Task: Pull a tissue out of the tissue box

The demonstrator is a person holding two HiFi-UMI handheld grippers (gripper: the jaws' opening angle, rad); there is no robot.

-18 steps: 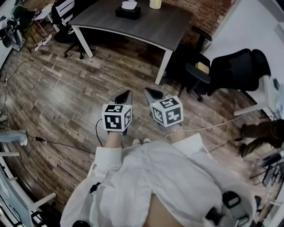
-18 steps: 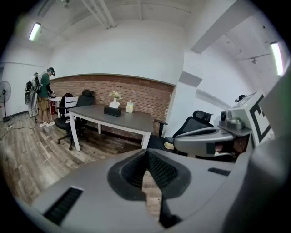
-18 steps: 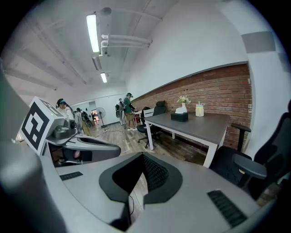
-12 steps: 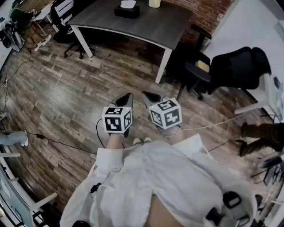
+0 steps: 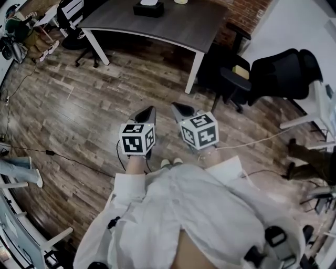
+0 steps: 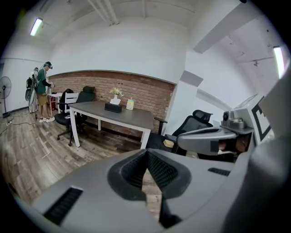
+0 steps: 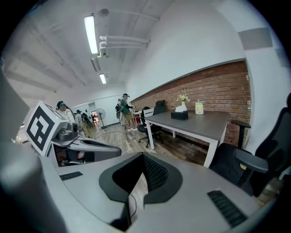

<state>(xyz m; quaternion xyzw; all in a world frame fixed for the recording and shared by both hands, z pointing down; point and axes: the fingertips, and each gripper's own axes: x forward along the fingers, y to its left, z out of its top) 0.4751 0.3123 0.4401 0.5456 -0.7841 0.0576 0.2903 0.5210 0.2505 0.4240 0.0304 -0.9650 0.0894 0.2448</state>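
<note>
The black tissue box [image 5: 147, 8] with a white tissue sticking out of its top stands on the far side of the dark table [image 5: 173, 29]. It also shows in the left gripper view as tissue box [image 6: 113, 107] and in the right gripper view as tissue box [image 7: 179, 114]. My left gripper [image 5: 148, 111] and right gripper [image 5: 178, 109] are held side by side in front of my body, over the wood floor and well short of the table. Both are shut with nothing between their jaws, seen up close as left gripper [image 6: 146, 152] and right gripper [image 7: 142, 157].
A pale container [image 7: 199, 107] stands on the table beside the box. A black office chair [image 5: 273, 79] sits right of the table, and more chairs [image 5: 73, 16] are at its left end. A cable [image 5: 63, 157] runs across the floor. People [image 6: 44, 91] stand at the far left.
The table and tissue box have slid toward the top edge of the head view. Both grippers stay shut and side by side in front of me.
</note>
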